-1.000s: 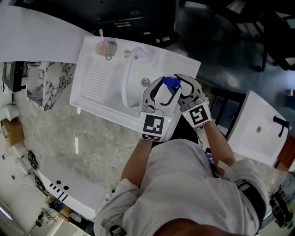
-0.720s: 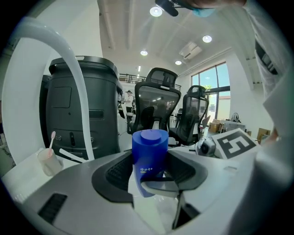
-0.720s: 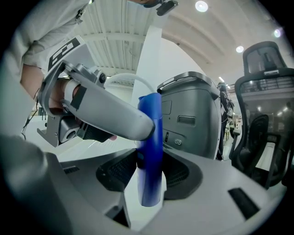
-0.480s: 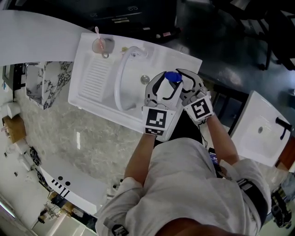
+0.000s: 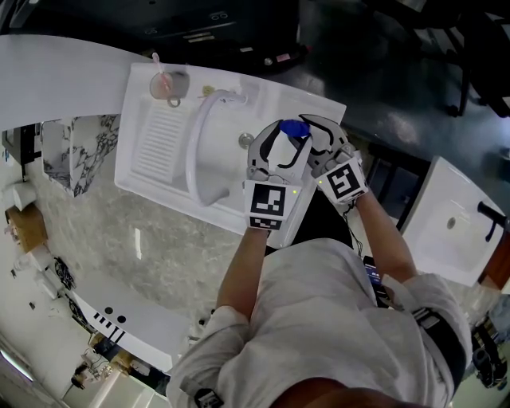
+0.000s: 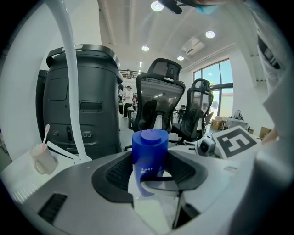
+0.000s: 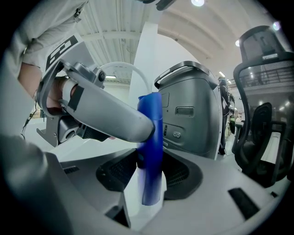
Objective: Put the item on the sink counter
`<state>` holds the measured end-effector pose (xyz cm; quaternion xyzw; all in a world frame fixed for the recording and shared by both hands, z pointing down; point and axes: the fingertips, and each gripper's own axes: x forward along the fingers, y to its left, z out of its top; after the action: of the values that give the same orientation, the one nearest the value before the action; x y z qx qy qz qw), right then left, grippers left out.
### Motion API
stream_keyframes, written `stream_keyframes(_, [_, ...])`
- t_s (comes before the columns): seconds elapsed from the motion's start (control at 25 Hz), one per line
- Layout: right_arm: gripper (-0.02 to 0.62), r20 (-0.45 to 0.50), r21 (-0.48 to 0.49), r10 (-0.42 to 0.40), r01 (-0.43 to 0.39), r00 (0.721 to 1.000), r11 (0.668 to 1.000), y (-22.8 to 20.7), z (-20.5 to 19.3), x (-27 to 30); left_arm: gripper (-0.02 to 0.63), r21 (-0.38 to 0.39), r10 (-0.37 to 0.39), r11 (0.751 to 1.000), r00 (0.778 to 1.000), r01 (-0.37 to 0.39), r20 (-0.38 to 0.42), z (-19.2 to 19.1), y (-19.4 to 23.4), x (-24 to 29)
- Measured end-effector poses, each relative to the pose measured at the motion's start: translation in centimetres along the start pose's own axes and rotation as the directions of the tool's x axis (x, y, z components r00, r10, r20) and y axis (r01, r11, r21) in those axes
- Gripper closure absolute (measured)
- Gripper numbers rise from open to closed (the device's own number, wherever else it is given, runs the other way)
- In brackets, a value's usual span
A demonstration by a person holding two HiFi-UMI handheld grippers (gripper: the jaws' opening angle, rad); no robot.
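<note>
We hold the bottle (image 5: 293, 127) between both grippers. The left gripper's (image 5: 279, 148) jaws are clenched on its broad sides and the right gripper's (image 5: 322, 143) jaws on its narrow edges. Its blue cap points up. It hangs above the white sink (image 5: 156, 156), over the basin, just right of the arched tap (image 5: 197, 137). A cup (image 5: 168, 84) stands at the sink's far left corner.

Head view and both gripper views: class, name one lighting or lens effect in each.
Head view: white sink counter washed out against dark floor. Left gripper view: fisheye bending, black corners, flaring ceiling lamps, blue-capped bottle sharp. Right gripper view: same bending, a lamp glaring at top.
</note>
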<state>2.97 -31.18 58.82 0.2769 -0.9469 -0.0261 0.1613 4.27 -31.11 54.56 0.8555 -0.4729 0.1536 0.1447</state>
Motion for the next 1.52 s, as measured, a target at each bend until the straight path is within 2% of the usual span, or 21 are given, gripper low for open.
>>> stream_keyframes(0.88, [0.431,0.001,0.008,0.053,-0.053,0.999,0.999,-1.2,-0.2,3.6,0.362,-0.023,0.073,0.997,0.997,-0.073,-0.024,-0.1,3.3,1.8])
stream_keyframes(1.52, [0.431,-0.015,0.019,0.065,-0.065,0.998,0.998,-1.5,-1.1,5.2,0.362,-0.034,0.082,0.996,0.996,-0.084,-0.046,-0.8,4.7,2.7])
